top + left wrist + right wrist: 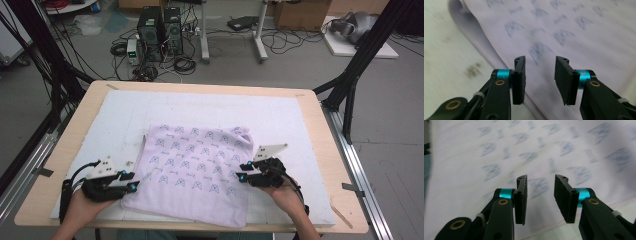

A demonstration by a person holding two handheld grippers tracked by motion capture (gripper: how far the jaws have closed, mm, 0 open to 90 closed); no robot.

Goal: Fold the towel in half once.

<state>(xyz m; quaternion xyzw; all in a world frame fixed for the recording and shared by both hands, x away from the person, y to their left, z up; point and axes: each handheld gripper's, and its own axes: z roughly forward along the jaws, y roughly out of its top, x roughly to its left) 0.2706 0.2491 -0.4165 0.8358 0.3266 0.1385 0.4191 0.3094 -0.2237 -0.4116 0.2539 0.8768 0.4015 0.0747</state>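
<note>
A pale lilac printed cloth [195,170] lies folded flat in the lower middle of the high view, on the white mat [300,125] covering the bench [75,135]. The left gripper [134,186] sits at its lower left edge, the right gripper [241,176] at its right edge. Both grippers' jaws stand apart with nothing pinched between them, the cloth lying beneath.

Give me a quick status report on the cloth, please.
Left gripper and right gripper open, empty. Cloth flat on table pad. Nothing in the way.
</note>
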